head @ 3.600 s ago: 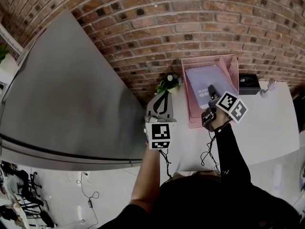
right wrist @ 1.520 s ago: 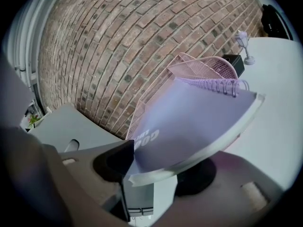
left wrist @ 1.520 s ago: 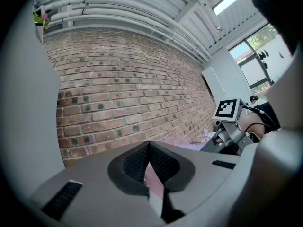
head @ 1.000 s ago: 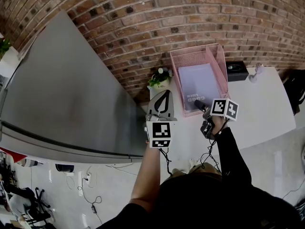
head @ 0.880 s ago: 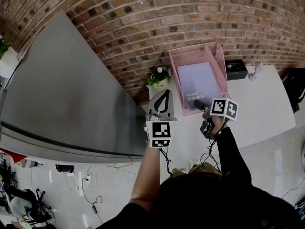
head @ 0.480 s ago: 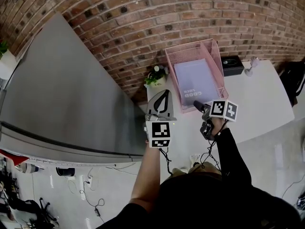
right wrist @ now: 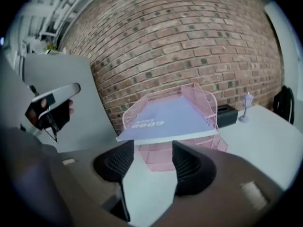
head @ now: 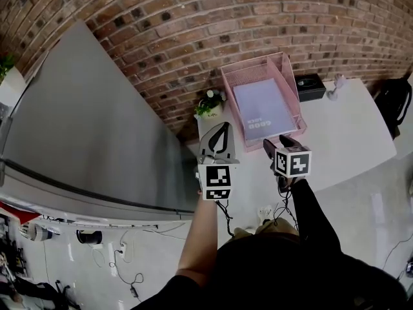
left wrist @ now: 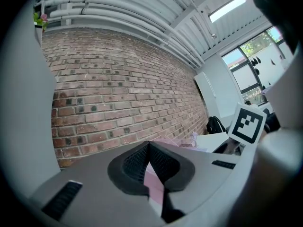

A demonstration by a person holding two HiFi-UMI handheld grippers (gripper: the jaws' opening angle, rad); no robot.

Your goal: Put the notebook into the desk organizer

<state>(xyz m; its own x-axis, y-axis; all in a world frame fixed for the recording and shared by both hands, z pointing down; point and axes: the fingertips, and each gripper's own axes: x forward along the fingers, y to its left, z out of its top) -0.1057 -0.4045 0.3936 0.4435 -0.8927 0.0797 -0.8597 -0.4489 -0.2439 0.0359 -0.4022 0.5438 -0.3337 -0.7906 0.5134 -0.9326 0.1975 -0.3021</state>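
Note:
The lavender notebook [head: 263,108] lies flat in the top tray of the pink wire desk organizer [head: 227,89], which stands at the back of the white table against the brick wall. In the right gripper view the notebook [right wrist: 170,115] sticks out a little over the organizer's [right wrist: 209,104] front. My right gripper [head: 276,144] hovers just in front of the organizer, apart from it. This right gripper [right wrist: 152,148] is open and holds nothing. The left gripper [head: 223,126] hangs to the left of the organizer. Its jaws meet at the tips, so the left gripper [left wrist: 148,144] is shut and empty.
A small potted plant [head: 210,102] stands left of the organizer. To the organizer's right are a black box [head: 310,88] and a small white lamp-like object [head: 334,89]. A large grey panel [head: 84,121] fills the left. White table [head: 342,134] stretches to the right.
My right gripper has drawn back from the notebook and the organizer's front toward me, and its marker cube has turned. The notebook stays in the tray. The left gripper has not moved.

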